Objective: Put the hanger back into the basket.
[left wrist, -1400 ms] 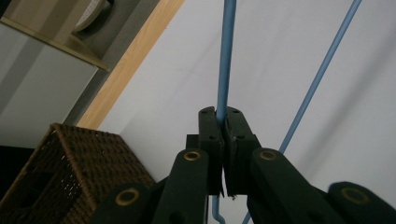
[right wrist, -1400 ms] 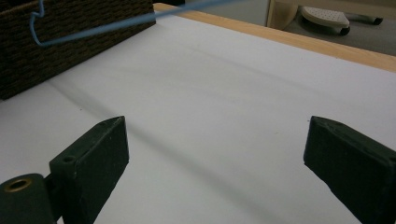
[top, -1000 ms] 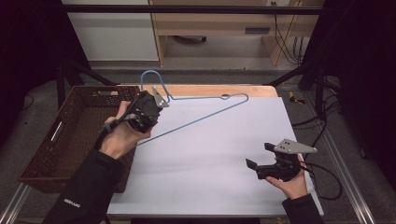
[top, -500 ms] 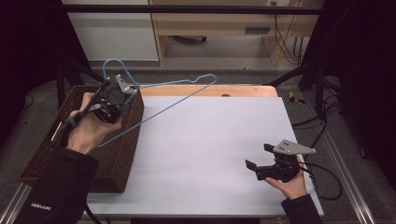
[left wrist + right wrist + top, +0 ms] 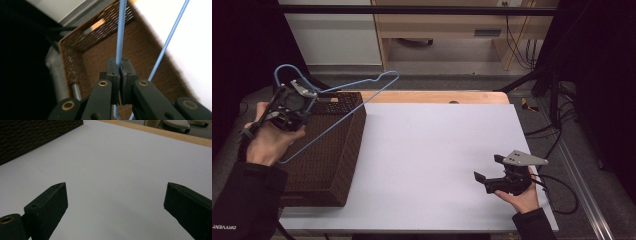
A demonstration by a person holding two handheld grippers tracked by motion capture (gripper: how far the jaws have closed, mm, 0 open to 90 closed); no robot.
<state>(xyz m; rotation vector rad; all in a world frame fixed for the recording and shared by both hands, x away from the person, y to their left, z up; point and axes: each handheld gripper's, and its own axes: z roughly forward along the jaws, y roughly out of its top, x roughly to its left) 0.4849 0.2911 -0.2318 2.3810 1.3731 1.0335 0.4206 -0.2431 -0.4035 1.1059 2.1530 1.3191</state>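
A light blue wire hanger [image 5: 347,86] hangs in the air above the brown wicker basket [image 5: 343,150] at the table's left. My left gripper [image 5: 307,100] is shut on the hanger's wire near its hook, held over the basket's far left part. In the left gripper view the blue wire [image 5: 120,37] runs up from between the pressed pads, with the basket [image 5: 82,50] below. My right gripper [image 5: 488,170] rests low at the table's front right, jaws wide open with nothing between them; in the right gripper view its gripper [image 5: 116,200] faces bare white table.
The white table top [image 5: 437,145] lies between basket and right hand, with a wooden strip [image 5: 437,96] along its far edge. Cables [image 5: 557,185] trail off the right side. A wooden shelf unit [image 5: 452,30] stands behind the table.
My left gripper has carried the hanger leftward and slightly up, from over the table's far left corner to above the basket. The right gripper has stayed put.
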